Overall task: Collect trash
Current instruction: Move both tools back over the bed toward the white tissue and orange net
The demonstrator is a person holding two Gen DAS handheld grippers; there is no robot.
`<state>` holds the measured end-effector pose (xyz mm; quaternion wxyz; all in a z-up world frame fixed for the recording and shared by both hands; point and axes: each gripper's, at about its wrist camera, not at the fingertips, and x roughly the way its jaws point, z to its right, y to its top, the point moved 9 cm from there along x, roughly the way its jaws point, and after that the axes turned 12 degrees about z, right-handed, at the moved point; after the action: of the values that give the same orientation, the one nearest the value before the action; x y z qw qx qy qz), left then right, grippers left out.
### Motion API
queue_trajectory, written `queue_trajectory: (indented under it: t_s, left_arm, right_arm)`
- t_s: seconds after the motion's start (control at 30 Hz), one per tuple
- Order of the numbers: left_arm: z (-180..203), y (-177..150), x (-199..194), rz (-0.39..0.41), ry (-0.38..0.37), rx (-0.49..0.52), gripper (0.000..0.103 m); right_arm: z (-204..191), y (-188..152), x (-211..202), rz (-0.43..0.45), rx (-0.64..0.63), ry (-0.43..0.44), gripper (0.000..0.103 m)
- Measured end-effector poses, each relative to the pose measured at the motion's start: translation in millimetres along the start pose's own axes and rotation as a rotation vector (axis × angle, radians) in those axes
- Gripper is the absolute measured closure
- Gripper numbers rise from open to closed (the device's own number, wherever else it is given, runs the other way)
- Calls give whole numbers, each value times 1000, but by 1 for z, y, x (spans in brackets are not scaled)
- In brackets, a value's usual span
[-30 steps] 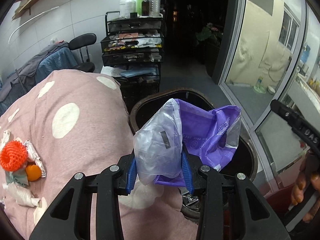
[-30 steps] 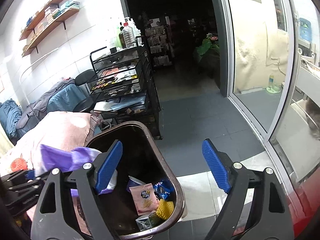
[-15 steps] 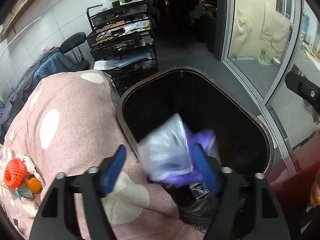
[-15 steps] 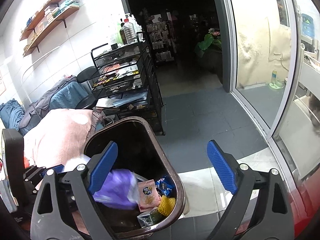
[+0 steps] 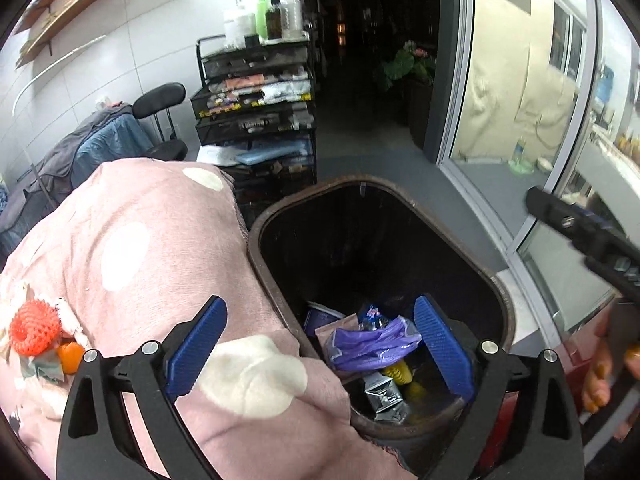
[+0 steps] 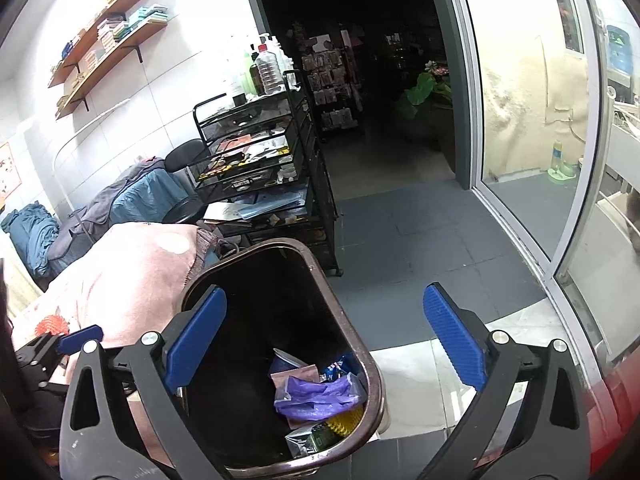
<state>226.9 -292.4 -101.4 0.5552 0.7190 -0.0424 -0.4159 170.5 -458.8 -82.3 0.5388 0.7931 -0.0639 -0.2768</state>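
We see the brown trash bin (image 5: 502, 304) holding a purple plastic bag (image 5: 370, 344) atop wrappers and a silver pouch (image 5: 382, 396). Left gripper (image 5: 320, 344) jaws have just been opening, nothing between them; right gripper (image 6: 324, 340) jaws likewise opening, spread wide, empty.

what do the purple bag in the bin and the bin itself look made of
Purple bag: thin plastic film, slightly glossy, going by its crumpled, translucent folds. Bin: probably hard moulded plastic, dark brown with a smooth, faintly shiny rim; metal cannot be ruled out.
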Motion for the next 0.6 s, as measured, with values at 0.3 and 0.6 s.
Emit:
queue_trajectory:
  t_s: [0.3,0.6]
  left_arm:
    - [-14,7,-55,147,1,-18,5]
    - [-71,-8,-96,208,61,-169,5]
  right_arm:
    - [-24,-10,1,-14,-18,76,6]
    - [-81,-27,-3,-58,-74,198,6]
